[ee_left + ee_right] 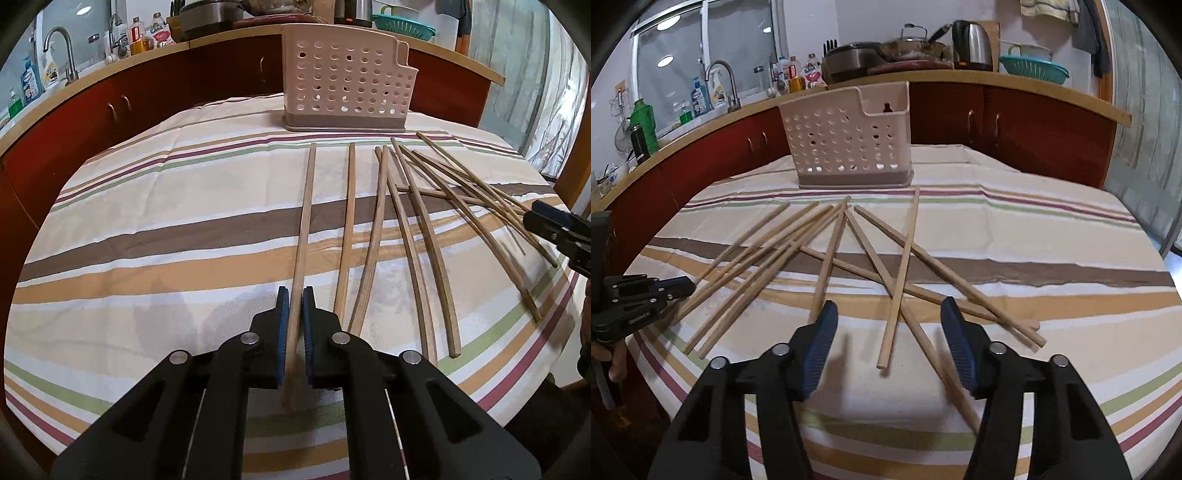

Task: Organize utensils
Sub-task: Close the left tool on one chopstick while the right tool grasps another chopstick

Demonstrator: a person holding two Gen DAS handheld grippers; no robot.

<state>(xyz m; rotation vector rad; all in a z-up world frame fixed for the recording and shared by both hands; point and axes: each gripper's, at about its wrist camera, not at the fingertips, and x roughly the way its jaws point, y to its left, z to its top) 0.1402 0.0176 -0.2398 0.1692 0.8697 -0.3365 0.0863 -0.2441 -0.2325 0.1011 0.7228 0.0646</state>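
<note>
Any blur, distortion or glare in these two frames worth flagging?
Left wrist view: fisheye bends the counter edge and the outer chopsticks; the right tongs at the frame edge look slightly smeared. Right wrist view: the chopstick nearest the lens is blurred; ceiling lights reflect in the window; shadows are soft.
</note>
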